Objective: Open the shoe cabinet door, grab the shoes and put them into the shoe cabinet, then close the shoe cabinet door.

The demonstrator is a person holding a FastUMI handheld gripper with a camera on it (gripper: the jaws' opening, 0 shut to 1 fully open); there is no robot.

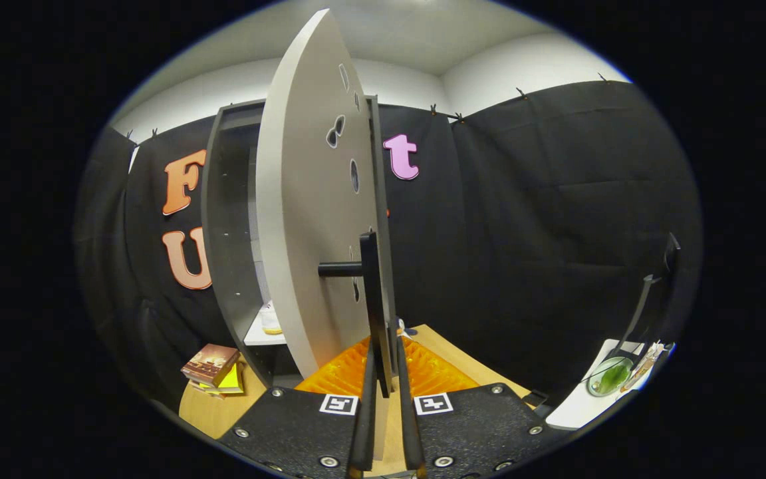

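Gripper [386, 372] fingers, nearly closed, pinch the slim black bar handle [371, 293] of the pale grey cabinet door [310, 219], which stands ajar before the dark shoe cabinet [227, 233]. Judged rigid and hinge-guided, the door is best held by this handle. Gripper points level, straight at the door's edge.
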